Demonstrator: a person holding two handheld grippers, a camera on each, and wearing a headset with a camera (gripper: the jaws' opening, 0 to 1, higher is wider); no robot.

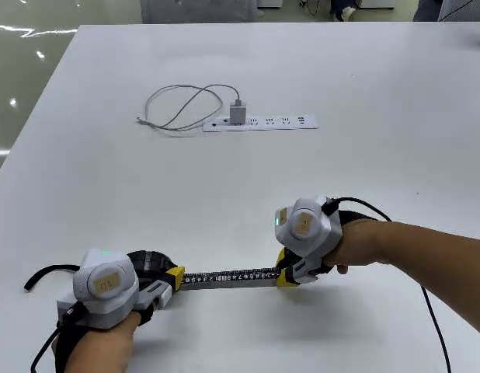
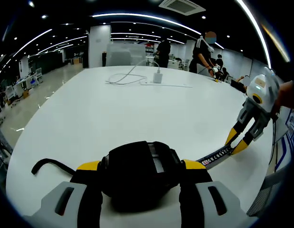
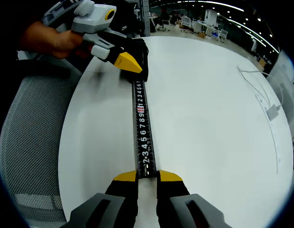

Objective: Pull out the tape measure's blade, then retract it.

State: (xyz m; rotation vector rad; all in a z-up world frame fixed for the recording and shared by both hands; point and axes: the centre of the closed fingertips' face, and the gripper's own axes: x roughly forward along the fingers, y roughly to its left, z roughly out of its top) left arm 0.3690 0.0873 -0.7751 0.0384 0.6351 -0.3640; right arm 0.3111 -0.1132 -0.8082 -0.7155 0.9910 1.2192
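The black tape measure case lies near the table's front edge, and my left gripper is shut on it; the case bulges between the yellow-tipped jaws in the left gripper view. A black numbered blade runs right from the case to my right gripper, which is shut on the blade's end. In the right gripper view the blade stretches straight away from my right gripper to the case. The blade and the right gripper also show at the right of the left gripper view.
A white power strip with a plugged charger and a coiled white cable lies at mid-table, well beyond the grippers. A black strap trails left of the case. A grey mesh chair stands by the table edge.
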